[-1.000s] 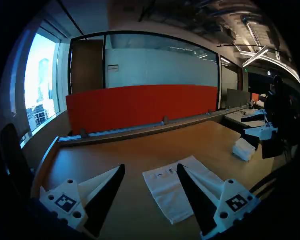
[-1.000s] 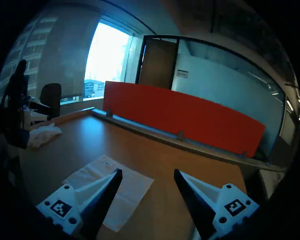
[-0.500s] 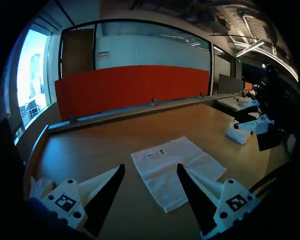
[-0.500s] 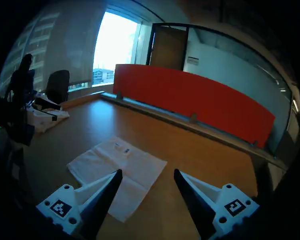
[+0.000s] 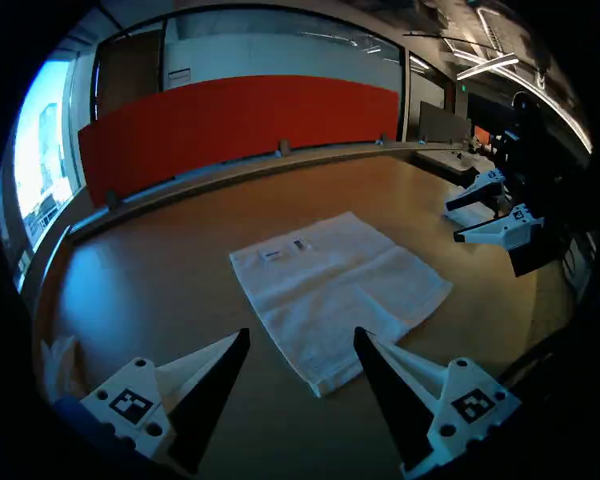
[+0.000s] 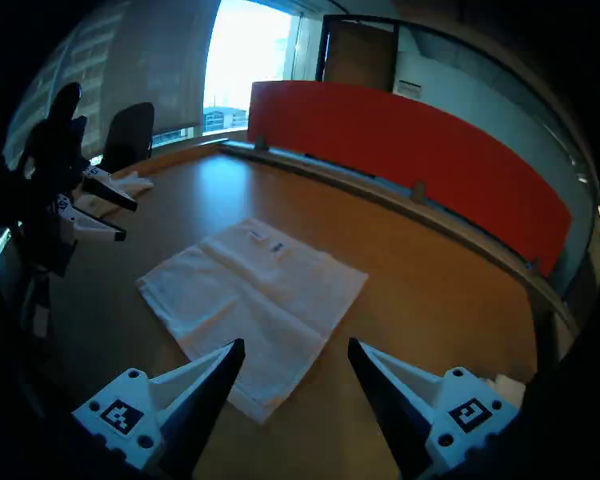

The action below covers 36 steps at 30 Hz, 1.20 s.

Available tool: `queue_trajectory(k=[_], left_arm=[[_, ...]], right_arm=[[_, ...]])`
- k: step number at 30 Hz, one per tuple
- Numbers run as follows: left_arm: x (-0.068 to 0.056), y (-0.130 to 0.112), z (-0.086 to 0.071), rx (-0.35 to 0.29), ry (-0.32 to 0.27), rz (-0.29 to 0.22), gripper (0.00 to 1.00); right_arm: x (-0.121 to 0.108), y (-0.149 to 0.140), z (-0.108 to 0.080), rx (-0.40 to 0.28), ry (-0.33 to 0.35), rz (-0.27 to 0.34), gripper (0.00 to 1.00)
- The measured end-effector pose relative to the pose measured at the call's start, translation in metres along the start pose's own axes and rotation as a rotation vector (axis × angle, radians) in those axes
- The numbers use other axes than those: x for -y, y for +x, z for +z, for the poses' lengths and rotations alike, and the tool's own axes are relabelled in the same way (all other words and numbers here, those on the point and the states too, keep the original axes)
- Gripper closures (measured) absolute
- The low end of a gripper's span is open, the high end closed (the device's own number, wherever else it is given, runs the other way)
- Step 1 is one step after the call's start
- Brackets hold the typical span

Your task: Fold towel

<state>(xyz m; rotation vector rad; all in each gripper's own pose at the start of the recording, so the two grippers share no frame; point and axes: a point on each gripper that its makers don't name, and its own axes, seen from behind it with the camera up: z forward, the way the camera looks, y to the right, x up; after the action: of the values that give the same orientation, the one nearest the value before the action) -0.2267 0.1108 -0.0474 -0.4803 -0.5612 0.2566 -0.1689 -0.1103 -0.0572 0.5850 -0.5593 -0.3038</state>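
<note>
1. The white towel (image 5: 336,284) lies spread flat mid-desk (image 5: 156,264). Faint creases cross it, and two small tags (image 5: 288,250) sit near its far edge.
2. The left claw (image 5: 301,332) is wide open and empty, framing the towel's near corner. The right claw (image 6: 294,342) gapes empty at another edge.
3. A red partition (image 5: 236,112) lines the desk's far side, and a crumpled white cloth (image 5: 56,368) lies beside the left claw.

Surface (image 5: 156,264): brown wood, wide, with a metal rail along the far edge.
Partition (image 5: 236,120): red panel, upright on the far edge of the surface, held by small brackets.
Window (image 6: 252,64): bright, left of the partition.
Door (image 6: 360,56): brown, behind the partition.
Chair (image 6: 132,132): black, near the window.
Ceiling light (image 5: 492,64): long strip, lit.
</note>
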Motion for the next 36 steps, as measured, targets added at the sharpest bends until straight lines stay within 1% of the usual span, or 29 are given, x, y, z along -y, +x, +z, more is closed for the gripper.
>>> queue_trajectory(k=[6, 14, 22, 29, 33, 36], left_arm=[[-0.01, -0.026, 0.017, 0.066, -0.035, 0.003, 0.03], [-0.016, -0.056, 0.035, 0.155, -0.067, 0.007, 0.04], [-0.02, -0.077, 0.045, 0.22, -0.082, 0.039, 0.04], [-0.029, -0.086, 0.052, 0.254, -0.108, 0.058, 0.04], [-0.031, -0.092, 0.054, 0.272, -0.113, 0.07, 0.06], [-0.031, -0.098, 0.056, 0.293, -0.114, 0.075, 0.12]], right_arm=[[0.013, -0.025, 0.014, 0.057, 0.037, -0.007, 0.0], [0.025, -0.057, 0.025, 0.133, 0.08, -0.029, 0.01], [0.032, -0.078, 0.03, 0.19, 0.116, -0.048, 0.02], [0.033, -0.091, 0.032, 0.223, 0.136, -0.044, 0.05], [0.033, -0.094, 0.032, 0.229, 0.143, -0.039, 0.09], [0.033, -0.099, 0.031, 0.241, 0.153, -0.037, 0.15]])
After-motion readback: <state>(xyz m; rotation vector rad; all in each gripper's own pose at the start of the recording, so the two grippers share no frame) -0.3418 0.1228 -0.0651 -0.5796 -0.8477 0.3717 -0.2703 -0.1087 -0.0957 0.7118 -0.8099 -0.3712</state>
